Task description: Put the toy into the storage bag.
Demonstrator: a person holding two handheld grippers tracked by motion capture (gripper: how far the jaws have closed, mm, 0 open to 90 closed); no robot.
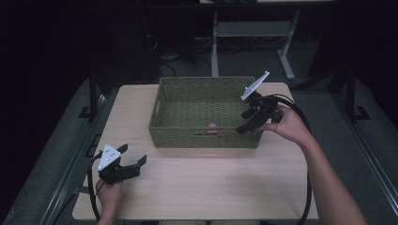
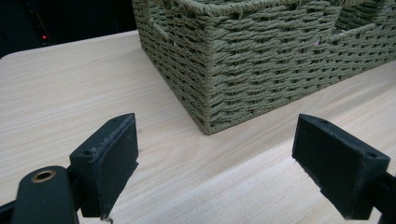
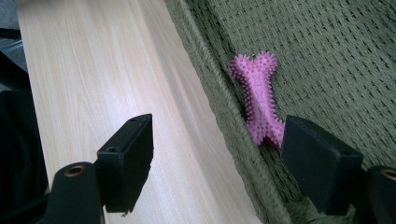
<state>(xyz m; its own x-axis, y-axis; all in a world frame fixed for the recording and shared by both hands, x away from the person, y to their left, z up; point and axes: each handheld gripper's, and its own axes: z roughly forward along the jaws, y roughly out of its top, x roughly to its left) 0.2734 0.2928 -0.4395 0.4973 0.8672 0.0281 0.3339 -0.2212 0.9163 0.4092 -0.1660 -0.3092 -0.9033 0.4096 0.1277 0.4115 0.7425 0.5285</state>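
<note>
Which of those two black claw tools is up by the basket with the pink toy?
The right gripper, held over the green basket's near right corner, jaws open, by the pink bone toy. The left gripper sits apart, low at the table's near left.

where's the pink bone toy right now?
The pink bone toy lies inside the green woven basket, on its floor against the near wall, toward the right half in the high view. The open right gripper hovers at the rim beside it.

Two black handheld grippers.
Left gripper (image 1: 133, 165) and right gripper (image 1: 245, 120): grey triangular top plates, black cables, brass-ringed screw holes by square-padded jaws.
</note>
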